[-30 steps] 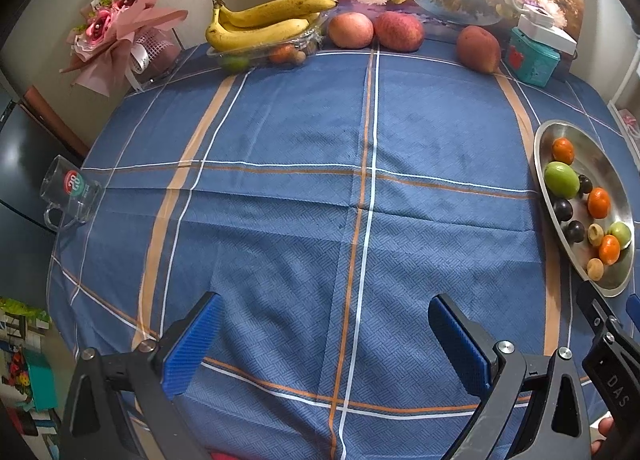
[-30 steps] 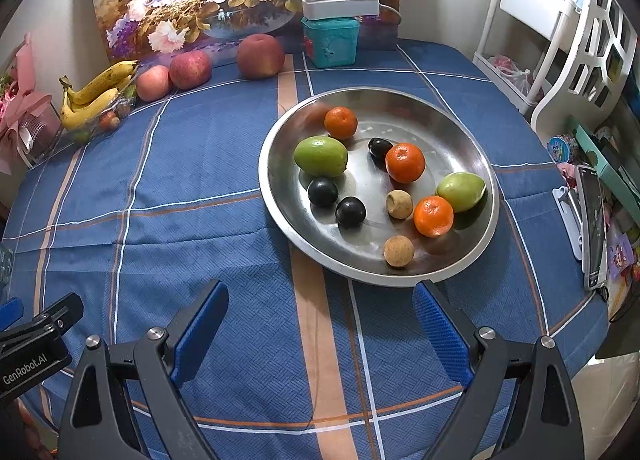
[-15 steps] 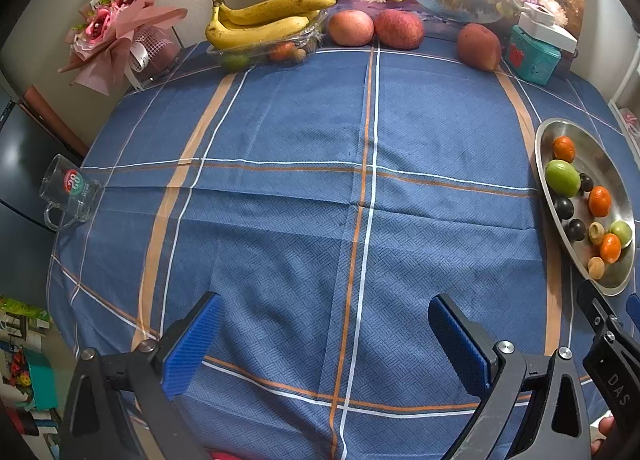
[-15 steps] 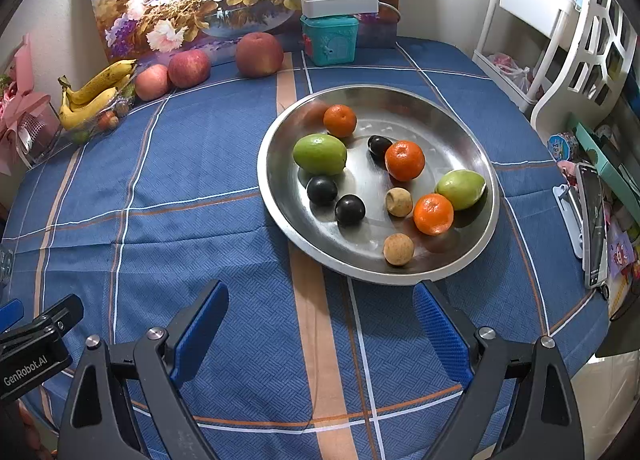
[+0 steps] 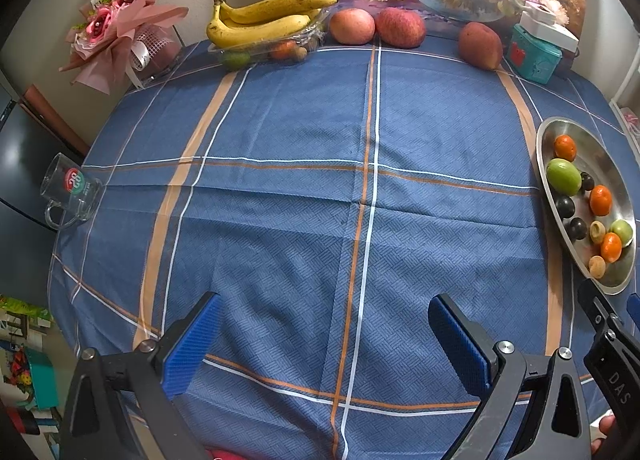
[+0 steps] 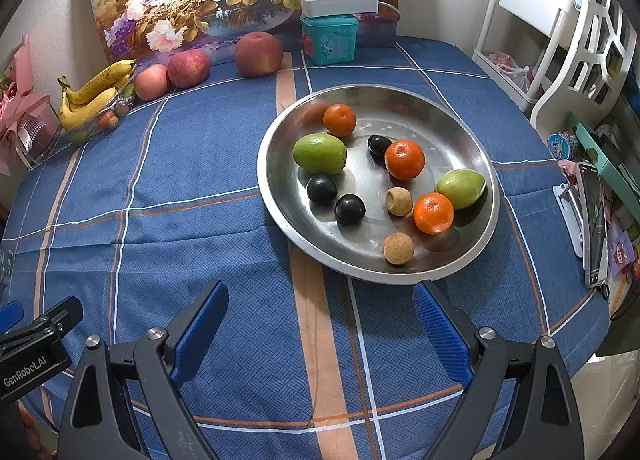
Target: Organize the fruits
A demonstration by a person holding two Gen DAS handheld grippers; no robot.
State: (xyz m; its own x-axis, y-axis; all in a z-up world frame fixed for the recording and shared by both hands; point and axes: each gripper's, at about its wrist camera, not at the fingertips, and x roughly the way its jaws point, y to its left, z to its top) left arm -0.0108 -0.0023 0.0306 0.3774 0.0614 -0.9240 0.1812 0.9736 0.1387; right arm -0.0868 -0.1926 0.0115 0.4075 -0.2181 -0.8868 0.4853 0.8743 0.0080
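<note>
A steel plate (image 6: 460,128) holds three oranges (image 6: 404,159), two green fruits (image 6: 319,153), three dark plums (image 6: 349,209) and two small tan fruits (image 6: 398,248). It shows at the right edge of the left wrist view (image 5: 612,164). Bananas (image 5: 260,20) lie on a clear tray with small fruits at the table's back, next to three red apples (image 5: 400,27). My left gripper (image 5: 324,334) is open and empty over the blue cloth. My right gripper (image 6: 320,320) is open and empty just in front of the plate.
A teal box (image 6: 330,38) with a white lamp base stands at the back. A pink bouquet (image 5: 120,40) is at the back left, a glass mug (image 5: 72,190) at the left edge. A white shelf (image 6: 560,40) and a phone (image 6: 594,220) are to the right.
The left wrist view has shifted slightly, so the plate sits a little further right in it. Both grippers stay open and nothing on the table has moved.
</note>
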